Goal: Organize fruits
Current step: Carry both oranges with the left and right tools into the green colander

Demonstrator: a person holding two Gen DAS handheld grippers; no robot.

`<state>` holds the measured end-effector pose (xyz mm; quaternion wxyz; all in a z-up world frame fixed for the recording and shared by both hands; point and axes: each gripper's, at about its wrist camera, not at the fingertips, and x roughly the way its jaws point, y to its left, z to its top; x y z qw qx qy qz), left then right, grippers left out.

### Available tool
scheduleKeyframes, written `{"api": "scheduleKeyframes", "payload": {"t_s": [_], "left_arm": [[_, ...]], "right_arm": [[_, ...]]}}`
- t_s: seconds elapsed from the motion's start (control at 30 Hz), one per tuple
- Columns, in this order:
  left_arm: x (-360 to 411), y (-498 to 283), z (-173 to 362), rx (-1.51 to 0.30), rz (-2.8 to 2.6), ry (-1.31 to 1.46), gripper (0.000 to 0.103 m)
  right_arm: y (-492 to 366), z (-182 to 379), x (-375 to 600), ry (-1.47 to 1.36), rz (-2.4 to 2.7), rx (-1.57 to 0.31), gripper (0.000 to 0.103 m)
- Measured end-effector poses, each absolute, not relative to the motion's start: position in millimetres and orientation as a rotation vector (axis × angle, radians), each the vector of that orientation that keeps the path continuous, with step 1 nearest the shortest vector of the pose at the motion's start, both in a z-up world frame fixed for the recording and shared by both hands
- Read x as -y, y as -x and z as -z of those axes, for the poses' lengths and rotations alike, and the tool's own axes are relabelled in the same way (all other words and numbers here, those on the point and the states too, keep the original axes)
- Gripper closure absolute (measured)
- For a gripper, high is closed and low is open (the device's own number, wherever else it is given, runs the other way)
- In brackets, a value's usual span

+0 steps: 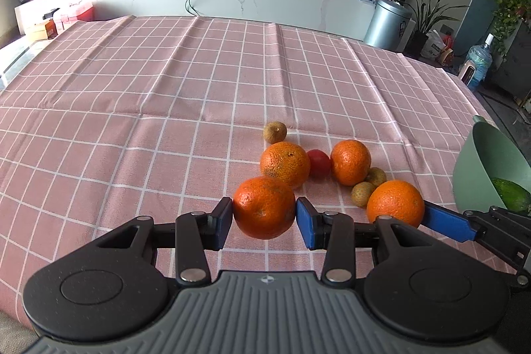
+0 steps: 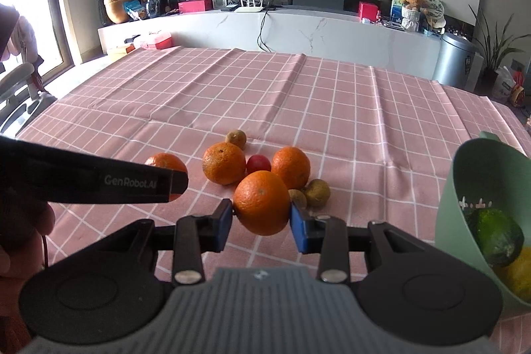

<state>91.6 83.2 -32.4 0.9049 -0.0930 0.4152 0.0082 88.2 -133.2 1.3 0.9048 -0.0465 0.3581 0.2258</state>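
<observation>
Currently two oranges clamped, one per hand-held gripper. Left hand-held gripper (image 1: 264,218) closed on near-left orange (image 1: 264,208), pads pressing both sides, just above pink checked cloth (image 1: 132,121) on counter. Right hand-held gripper (image 2: 261,216) closed on second orange (image 2: 261,203), likewise pinched between blue pads (image 2: 298,231). Behind: two more oranges (image 1: 285,165) (image 1: 350,162) with red tomato (image 1: 319,163) between, touching or nearly so. Three small brown fruits (image 1: 275,132) nearby, one behind, two beside right-hand orange. Green bowl (image 2: 464,188) at right edge, tilted, holding dark green fruit (image 2: 497,236) and something yellow.
</observation>
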Motion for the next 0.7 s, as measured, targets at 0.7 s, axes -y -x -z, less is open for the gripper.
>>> {"api": "scheduleKeyframes", "payload": {"t_s": [0.7], "left_arm": [[46, -87, -28, -0.786, 0.300, 0.066, 0.056]], "right_arm": [[-36, -55, 273, -0.041, -0.271, -0.705, 0.069]]}}
